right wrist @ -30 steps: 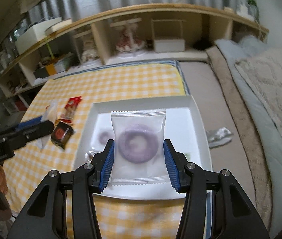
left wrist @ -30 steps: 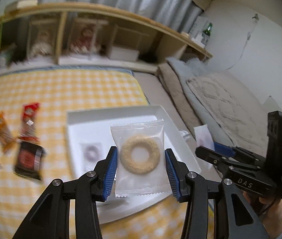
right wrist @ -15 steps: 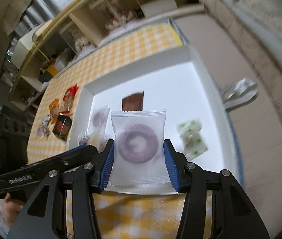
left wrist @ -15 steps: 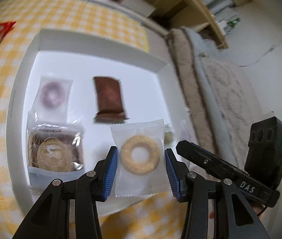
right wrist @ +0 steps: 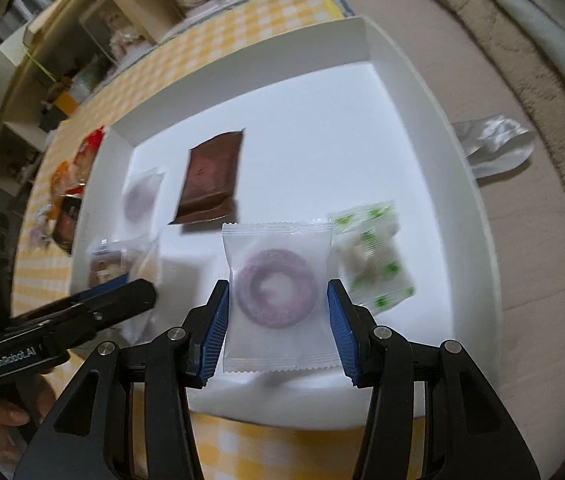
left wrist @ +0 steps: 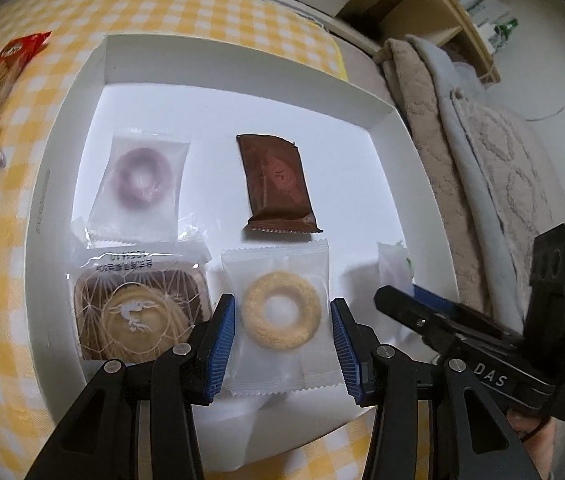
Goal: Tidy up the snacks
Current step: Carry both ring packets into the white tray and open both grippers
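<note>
The left gripper (left wrist: 282, 334) has its jaws closed on a clear packet with a tan ring cookie (left wrist: 278, 314). The right gripper (right wrist: 276, 322) has its jaws closed on a clear packet with a purple ring cookie (right wrist: 276, 294). Both packets hang over the near part of the white tray (left wrist: 62, 120).

In the tray, a round brown cookie pack (left wrist: 138, 312) lies just left of the tan one. A green-dotted candy pack (right wrist: 370, 256) lies just right of the purple one. Farther back lie another purple ring packet (left wrist: 140, 188) and a dark brown wrapper (left wrist: 278, 184), near each other but apart.

The tray sits on a yellow checked cloth (left wrist: 186, 4). A red snack bag (left wrist: 2, 76) lies on the cloth, left of the tray. A crumpled silver wrapper (right wrist: 494, 148) lies right of it.
</note>
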### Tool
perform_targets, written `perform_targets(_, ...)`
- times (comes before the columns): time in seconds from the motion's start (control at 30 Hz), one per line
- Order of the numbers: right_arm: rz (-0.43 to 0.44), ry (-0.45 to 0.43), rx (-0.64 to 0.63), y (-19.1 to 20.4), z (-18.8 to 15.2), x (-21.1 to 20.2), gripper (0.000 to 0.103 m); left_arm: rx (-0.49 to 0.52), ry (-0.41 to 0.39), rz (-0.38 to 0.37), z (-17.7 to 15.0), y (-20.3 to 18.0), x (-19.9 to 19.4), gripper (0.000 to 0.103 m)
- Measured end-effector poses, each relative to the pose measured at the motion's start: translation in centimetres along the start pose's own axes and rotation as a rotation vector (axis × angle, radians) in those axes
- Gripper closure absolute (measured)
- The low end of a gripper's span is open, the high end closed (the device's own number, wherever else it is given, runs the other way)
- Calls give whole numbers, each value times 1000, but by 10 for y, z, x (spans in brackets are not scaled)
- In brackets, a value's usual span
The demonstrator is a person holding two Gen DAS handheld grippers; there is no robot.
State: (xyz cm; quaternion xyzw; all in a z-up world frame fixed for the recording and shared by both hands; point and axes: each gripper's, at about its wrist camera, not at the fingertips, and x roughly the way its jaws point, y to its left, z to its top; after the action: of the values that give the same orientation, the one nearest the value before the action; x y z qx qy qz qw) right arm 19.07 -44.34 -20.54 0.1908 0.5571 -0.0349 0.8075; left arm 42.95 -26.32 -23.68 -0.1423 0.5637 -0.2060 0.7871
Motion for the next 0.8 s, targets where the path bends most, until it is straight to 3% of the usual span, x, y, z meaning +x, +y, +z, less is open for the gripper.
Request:
perform_targets(0.2, 11, -23, -8, 1, 1, -14, 49, 18, -7, -3, -9, -7, -5, 44)
perform_targets(0.57, 11, -22, 0, 2, -5, -30, 46, 95, -6, 48, -42, -17, -27, 44)
perform_targets(0.8, -3, -40, -6, 3, -13, -46, 43, 122, -22, 68, -50, -22, -46, 31)
